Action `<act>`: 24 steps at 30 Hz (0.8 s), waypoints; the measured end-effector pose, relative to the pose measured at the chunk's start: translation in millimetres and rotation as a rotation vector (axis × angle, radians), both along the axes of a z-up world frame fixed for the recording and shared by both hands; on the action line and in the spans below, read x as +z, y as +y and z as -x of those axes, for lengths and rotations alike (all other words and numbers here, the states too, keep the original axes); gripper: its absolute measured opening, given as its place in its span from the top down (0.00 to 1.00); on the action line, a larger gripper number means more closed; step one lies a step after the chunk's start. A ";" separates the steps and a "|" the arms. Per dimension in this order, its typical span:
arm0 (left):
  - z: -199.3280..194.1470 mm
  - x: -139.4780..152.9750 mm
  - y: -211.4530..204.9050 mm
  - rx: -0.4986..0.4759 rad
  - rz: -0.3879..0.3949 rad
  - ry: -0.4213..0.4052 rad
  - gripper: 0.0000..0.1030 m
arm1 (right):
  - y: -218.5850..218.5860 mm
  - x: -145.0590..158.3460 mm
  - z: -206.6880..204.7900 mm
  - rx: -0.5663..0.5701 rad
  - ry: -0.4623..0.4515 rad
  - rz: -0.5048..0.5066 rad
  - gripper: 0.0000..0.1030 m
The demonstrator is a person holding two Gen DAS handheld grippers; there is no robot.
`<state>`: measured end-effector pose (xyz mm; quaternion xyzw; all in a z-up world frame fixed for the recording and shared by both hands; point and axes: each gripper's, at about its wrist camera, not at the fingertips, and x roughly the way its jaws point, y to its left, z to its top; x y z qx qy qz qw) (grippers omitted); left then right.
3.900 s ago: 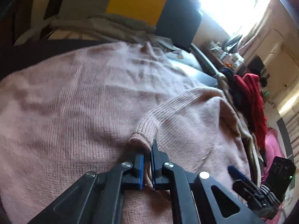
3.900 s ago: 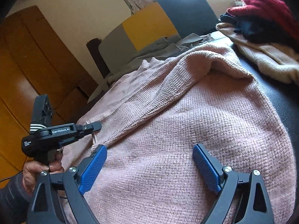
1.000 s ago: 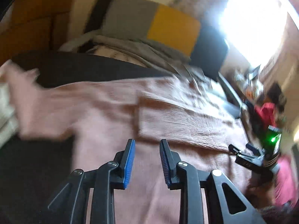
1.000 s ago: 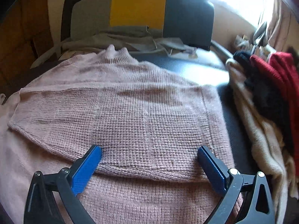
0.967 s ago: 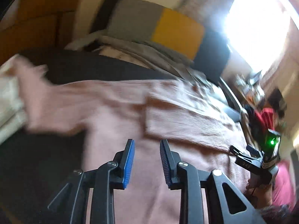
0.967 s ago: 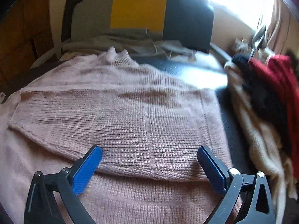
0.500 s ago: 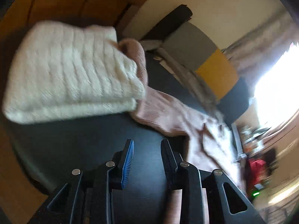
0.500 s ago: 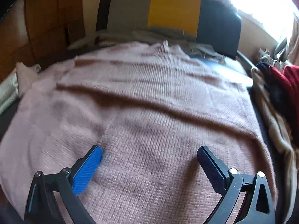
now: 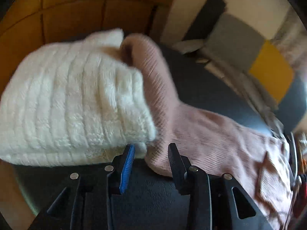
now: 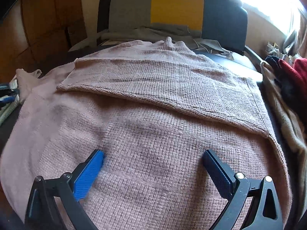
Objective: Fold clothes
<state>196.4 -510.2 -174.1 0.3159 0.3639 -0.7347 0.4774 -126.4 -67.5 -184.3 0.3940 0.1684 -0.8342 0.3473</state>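
Observation:
A pink knit sweater (image 10: 153,115) lies spread on a black surface, one sleeve (image 10: 153,82) folded across its body. My right gripper (image 10: 152,158) is open wide and empty, low over the sweater's lower part. In the left wrist view the sweater's other sleeve (image 9: 168,103) stretches out to the left, its end draped against a folded white fluffy garment (image 9: 73,99). My left gripper (image 9: 150,150) is open and empty, its fingers on either side of the sleeve's lower edge.
A pile of beige, black and red clothes (image 10: 284,88) lies at the right. A grey, yellow and dark blue backrest (image 10: 176,9) stands behind the sweater. Wooden cabinets (image 9: 57,9) are at the left. The black surface (image 9: 149,191) is bare below the left gripper.
My left gripper swung left from the sweater's body to the outstretched sleeve beside the white garment and opened a little wider. My right gripper stayed open over the sweater.

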 end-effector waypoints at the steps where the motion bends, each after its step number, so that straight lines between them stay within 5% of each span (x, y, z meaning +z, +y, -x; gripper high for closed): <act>1: 3.2 -2.1 -2.0 0.011 0.004 -0.004 0.64 | -1.2 -0.7 0.4 -0.001 0.000 0.000 0.00; 7: 23.9 -5.8 -8.9 0.017 0.011 -0.045 0.62 | -11.0 1.1 -1.6 -0.014 0.013 -0.067 0.00; 10: 27.7 -6.8 -9.6 0.010 0.010 -0.031 0.62 | -27.6 28.2 -11.7 0.031 0.050 -0.020 0.09; 13: 23.2 -6.9 -11.0 0.012 -0.004 0.005 0.78 | -56.4 50.8 -24.3 0.112 0.099 0.022 0.07; 15: 19.5 -7.4 -11.3 0.009 -0.024 0.043 0.90 | -75.0 42.7 -30.0 0.144 0.089 0.007 0.07; 24: 31.5 13.1 0.4 -0.042 0.048 0.155 0.92 | -107.3 -0.6 -30.5 0.168 -0.024 -0.019 0.00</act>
